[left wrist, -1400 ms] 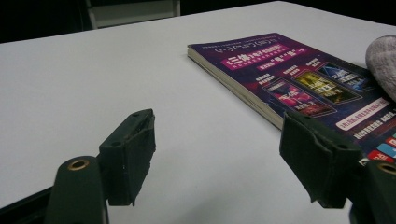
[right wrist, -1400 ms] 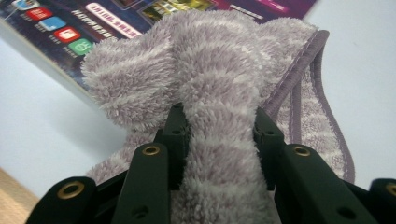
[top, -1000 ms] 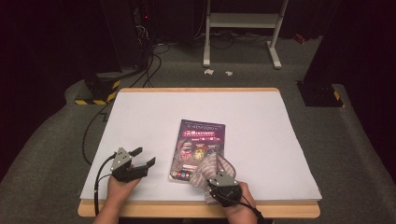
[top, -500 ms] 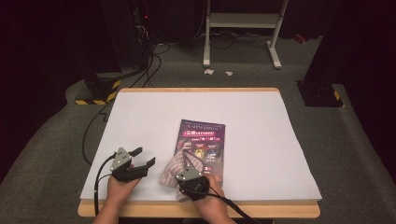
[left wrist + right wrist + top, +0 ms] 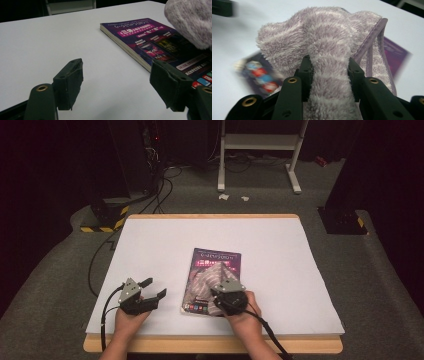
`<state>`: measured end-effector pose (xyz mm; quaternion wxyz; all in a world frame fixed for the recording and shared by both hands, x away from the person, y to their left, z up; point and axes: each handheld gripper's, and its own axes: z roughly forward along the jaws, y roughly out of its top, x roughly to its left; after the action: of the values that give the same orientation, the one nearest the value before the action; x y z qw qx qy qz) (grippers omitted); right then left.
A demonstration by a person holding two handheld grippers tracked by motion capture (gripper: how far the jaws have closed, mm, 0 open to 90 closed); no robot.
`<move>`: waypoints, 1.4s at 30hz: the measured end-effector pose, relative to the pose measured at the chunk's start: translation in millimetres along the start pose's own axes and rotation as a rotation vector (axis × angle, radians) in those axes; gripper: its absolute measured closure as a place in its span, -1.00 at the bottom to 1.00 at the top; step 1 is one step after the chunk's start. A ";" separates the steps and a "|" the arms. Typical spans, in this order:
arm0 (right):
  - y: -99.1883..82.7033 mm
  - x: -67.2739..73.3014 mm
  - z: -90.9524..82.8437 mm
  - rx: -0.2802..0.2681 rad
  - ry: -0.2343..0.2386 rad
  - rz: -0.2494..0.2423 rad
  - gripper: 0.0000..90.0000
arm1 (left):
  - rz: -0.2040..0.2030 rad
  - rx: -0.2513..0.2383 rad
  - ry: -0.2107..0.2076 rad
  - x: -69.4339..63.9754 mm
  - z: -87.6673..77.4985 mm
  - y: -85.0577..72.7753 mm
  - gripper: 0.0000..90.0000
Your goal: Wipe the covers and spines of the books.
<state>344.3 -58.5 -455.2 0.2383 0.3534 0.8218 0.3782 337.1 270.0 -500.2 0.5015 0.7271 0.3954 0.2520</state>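
Note:
A purple-covered book (image 5: 216, 260) lies flat on the white tabletop (image 5: 280, 250), near the front middle. My right gripper (image 5: 221, 284) is shut on a bunched lilac striped cloth (image 5: 206, 279) that rests on the book's lower half. In the right gripper view the pads (image 5: 306, 72) pinch a fold of the cloth (image 5: 324, 32), with the blurred book (image 5: 257, 72) beneath. My left gripper (image 5: 154, 288) stands open and holds nothing, on the table left of the book. In the left gripper view its open jaws (image 5: 117, 72) frame bare table, with the book (image 5: 150, 42) and the cloth (image 5: 192, 22) to their right.
The table's wooden front edge (image 5: 210, 345) runs just below both hands. A cable (image 5: 102, 315) trails off the left gripper over the table's left side. On the floor behind stand a white frame (image 5: 260, 145) and a black-and-yellow block (image 5: 102, 222).
The right gripper swept the cloth left across the book's lower end, then back to the right and a little farther from the person. The left gripper stayed put.

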 end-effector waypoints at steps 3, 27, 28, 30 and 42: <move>-9.1 -27.1 -4.1 0.018 -0.057 0.039 0.45 | -0.001 0.001 0.000 -0.1 0.1 0.0 -0.40; -51.1 -187.0 -19.2 0.125 -0.352 0.305 0.41 | 0.003 0.003 0.002 0.1 0.2 0.1 -0.40; -55.1 -191.2 -16.4 0.140 -0.353 0.321 0.41 | 0.003 0.003 0.002 0.2 0.1 0.1 -0.40; -57.9 -193.5 -13.8 0.153 -0.360 0.328 0.41 | 0.003 0.003 0.002 0.2 0.2 0.1 -0.40; -67.0 -199.6 4.2 0.207 -0.350 0.340 0.27 | 0.001 0.003 0.002 0.1 0.1 0.1 -0.40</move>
<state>447.3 -239.6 -485.9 0.2726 0.5689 0.7311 0.2597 337.2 270.0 -500.2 0.5000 0.7277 0.3959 0.2525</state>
